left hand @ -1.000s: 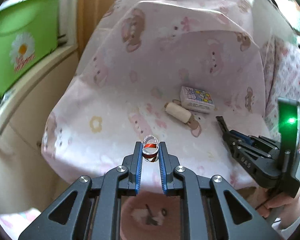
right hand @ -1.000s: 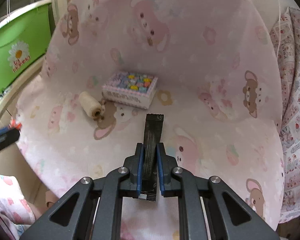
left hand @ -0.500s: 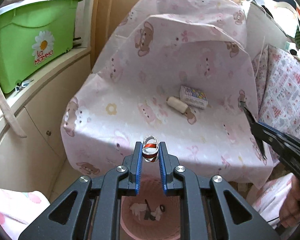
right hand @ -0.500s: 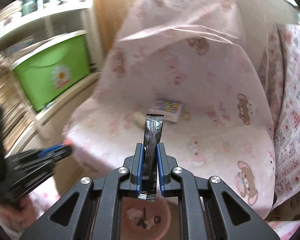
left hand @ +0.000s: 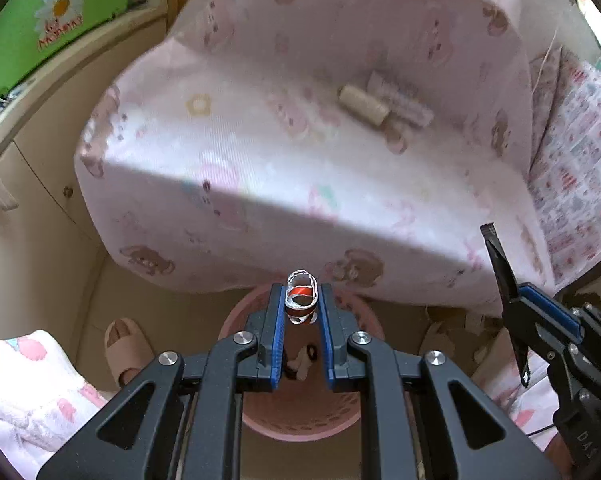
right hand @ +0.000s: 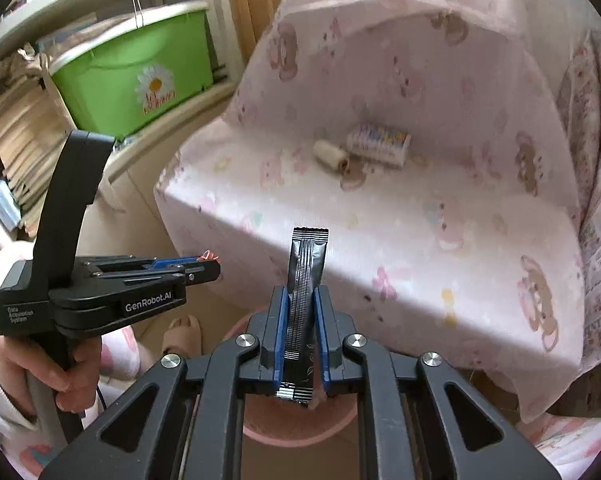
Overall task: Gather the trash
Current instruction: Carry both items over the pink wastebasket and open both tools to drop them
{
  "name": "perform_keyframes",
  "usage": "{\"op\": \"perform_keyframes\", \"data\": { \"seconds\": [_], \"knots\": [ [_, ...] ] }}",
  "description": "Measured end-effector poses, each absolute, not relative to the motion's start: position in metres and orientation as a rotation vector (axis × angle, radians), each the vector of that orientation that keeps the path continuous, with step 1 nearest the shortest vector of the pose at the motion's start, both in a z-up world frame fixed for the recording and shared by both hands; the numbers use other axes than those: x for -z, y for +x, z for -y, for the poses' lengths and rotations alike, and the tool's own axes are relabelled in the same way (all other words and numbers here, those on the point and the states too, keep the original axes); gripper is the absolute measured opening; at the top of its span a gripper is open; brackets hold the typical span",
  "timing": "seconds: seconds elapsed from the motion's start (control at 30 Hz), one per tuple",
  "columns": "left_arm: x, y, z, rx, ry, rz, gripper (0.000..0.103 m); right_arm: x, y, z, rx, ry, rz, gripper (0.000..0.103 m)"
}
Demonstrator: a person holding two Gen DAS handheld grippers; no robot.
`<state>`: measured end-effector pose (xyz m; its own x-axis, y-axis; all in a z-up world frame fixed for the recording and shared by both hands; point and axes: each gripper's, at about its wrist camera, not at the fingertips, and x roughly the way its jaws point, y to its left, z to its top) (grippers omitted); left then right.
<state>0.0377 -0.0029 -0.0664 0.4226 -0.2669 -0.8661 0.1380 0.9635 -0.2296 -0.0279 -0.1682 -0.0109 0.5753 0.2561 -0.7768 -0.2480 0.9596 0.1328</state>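
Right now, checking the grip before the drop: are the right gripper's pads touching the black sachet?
Touching. The right wrist view shows the right gripper with both blue pads flush against the black sachet, which stands upright between them, no gap either side.

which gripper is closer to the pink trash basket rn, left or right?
Left, narrowly. The left gripper, clamping a red-and-white wrapper, hangs right over the pink basket. The right gripper, holding a black sachet, sits over its rim.

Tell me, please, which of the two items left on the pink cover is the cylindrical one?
The cream roll, lying on its side left of the flat printed box, which is rectangular.
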Motion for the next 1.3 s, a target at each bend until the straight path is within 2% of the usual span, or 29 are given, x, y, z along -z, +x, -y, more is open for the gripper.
{"op": "perform_keyframes", "data": {
  "seconds": [0.67,1.13,1.2,1.3],
  "knots": [
    [0.183,0.05,0.022,0.189,-0.092,-1.491,0.017,0.115,-0.019,0.146,-0.251,-0.214,-1.201,0.015],
    [0.229,0.048,0.011,0.123,-0.157,-1.67,0.017,0.181,-0.004,0.135,-0.236,-0.279,-1.374,0.015],
    [0.226,0.048,0.016,0.121,-0.128,-1.666,0.021,0.185,-0.003,0.137,-0.241,-0.276,-1.38,0.015],
    [0.226,0.048,0.016,0.108,-0.116,-1.662,0.032,0.19,-0.008,0.131,-0.233,-0.312,-1.37,0.017]
  ]
}}
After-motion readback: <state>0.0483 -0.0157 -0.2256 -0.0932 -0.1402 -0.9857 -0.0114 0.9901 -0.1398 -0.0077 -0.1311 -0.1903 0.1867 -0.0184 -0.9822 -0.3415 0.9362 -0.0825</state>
